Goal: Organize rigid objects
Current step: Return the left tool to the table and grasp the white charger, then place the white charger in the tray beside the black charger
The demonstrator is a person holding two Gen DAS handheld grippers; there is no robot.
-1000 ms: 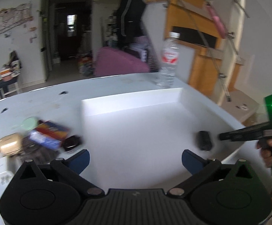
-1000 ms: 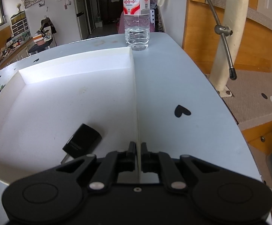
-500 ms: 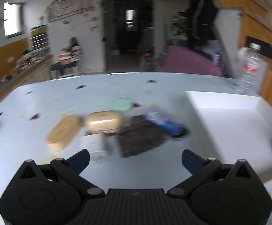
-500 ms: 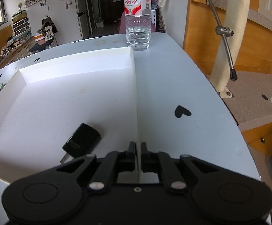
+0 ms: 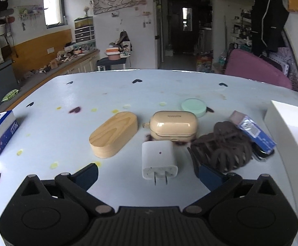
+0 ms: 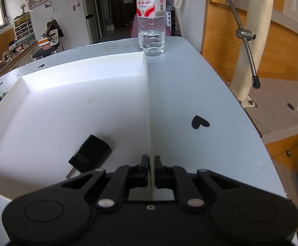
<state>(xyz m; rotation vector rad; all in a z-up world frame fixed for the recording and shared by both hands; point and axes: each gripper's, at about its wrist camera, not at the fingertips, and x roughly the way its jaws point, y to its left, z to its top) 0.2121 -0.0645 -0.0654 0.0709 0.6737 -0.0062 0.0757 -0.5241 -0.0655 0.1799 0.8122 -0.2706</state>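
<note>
The left gripper [image 5: 146,171] has been swung away from the white tray [image 6: 77,102] and is now pointed at the pile of small things on the table [image 5: 107,94] beside the tray. A second ago the inside of the tray was seen between its fingers; now the white charger [image 5: 159,161] is seen there, right in the middle. Its jaws are held wide apart and nothing is gripped.

Just behind the white charger the tan earbud case [image 5: 173,126] is found, and the wooden oval box [image 5: 114,136] is to the left of the charger. The dark hair claw [image 5: 222,149] and the blue packet [image 5: 253,132] are to its right, nearer the tray.

The right gripper [image 6: 152,162] has not been moved. It is clamped on the tray's thin side wall. One black charger [image 6: 91,156] is already lying inside the tray, so the white charger is probably to be picked next.
</note>
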